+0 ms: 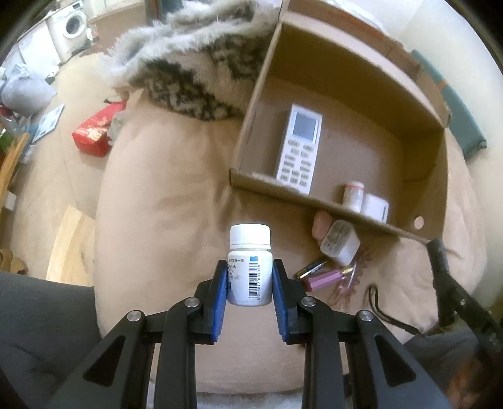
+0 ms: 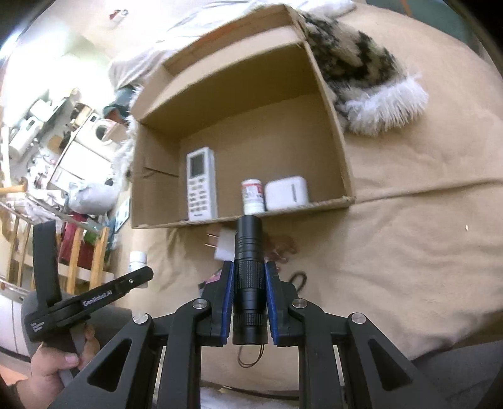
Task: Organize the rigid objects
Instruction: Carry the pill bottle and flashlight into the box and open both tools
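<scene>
My left gripper (image 1: 250, 277) is shut on a white pill bottle (image 1: 250, 261) with a barcode label, held upright above the beige bedding. My right gripper (image 2: 249, 280) is shut on a black flashlight (image 2: 249, 277), its cord hanging below. Ahead lies an open cardboard box (image 1: 418, 94) holding a white remote (image 1: 300, 148), a small red-labelled bottle (image 2: 252, 195) and a white square device (image 2: 286, 192). In front of the box on the bedding lie a white plug adapter (image 1: 339, 242), a battery (image 1: 309, 269), a pink lipstick-like tube (image 1: 323, 278) and a hair clip (image 1: 349, 283).
A furry patterned blanket (image 1: 188, 66) lies beside the box. A red packet (image 1: 94, 132) and a washing machine (image 1: 74, 26) are on the floor side. A hand (image 2: 53, 365) holds the left gripper's handle in the right wrist view. Cluttered shelves (image 2: 47, 157) stand at left.
</scene>
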A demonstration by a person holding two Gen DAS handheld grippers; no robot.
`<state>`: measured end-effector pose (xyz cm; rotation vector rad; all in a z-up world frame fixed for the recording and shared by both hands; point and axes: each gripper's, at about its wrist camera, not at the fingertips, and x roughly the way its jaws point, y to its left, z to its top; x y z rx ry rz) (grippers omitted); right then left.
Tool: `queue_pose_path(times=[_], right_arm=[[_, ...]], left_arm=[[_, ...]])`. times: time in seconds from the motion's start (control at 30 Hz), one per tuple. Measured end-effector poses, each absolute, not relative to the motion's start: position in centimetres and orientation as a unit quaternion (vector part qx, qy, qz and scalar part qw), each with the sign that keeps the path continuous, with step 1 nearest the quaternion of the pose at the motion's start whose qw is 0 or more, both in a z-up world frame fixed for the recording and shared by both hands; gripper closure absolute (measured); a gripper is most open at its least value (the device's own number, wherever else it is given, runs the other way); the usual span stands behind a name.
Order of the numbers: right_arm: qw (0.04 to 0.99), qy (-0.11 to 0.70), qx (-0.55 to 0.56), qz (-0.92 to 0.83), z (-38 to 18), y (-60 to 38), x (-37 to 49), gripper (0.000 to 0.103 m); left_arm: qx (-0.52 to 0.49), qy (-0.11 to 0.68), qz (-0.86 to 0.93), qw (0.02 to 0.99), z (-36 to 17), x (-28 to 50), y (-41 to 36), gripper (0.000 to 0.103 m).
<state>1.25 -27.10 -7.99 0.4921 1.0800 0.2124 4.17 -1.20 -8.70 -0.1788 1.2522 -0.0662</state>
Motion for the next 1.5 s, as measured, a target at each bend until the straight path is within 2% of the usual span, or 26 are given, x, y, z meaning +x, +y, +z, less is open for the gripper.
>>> queue_pose_path(times=[0.43,0.7,0.83,1.07,1.5], right_arm=[[0.867,0.425,0.221,0.136,1.9,-27.8,4.6,0.083],[0.884,0.394,0.208,0.138,5.5,-28.1,8.7,0.083],[0.883,0.400,0.207,0.135,4.6,-28.2,10.8,0.083],[0.863,0.439,0.216,0.126,-0.9,-28.4,13.9,0.083],[0.832,0.506,0.197,0.114,-8.6,-27.3,16.2,0.083]], left_arm=[[-0.106,0.496,-0.049,0.860,-0.6,6.7,-3.1,0.079],[-0.075,0.476,-0.060,0.874,1.5,10.1,-4.7,0.079],[-0.056,0.483,-0.061,0.872,0.6,12.2,-5.7,0.079],[-0.017,0.506,-0.062,0.860,-3.4,15.4,-7.7,0.079],[0.009,0.531,-0.074,0.844,-8.9,17.0,-9.6,0.079]])
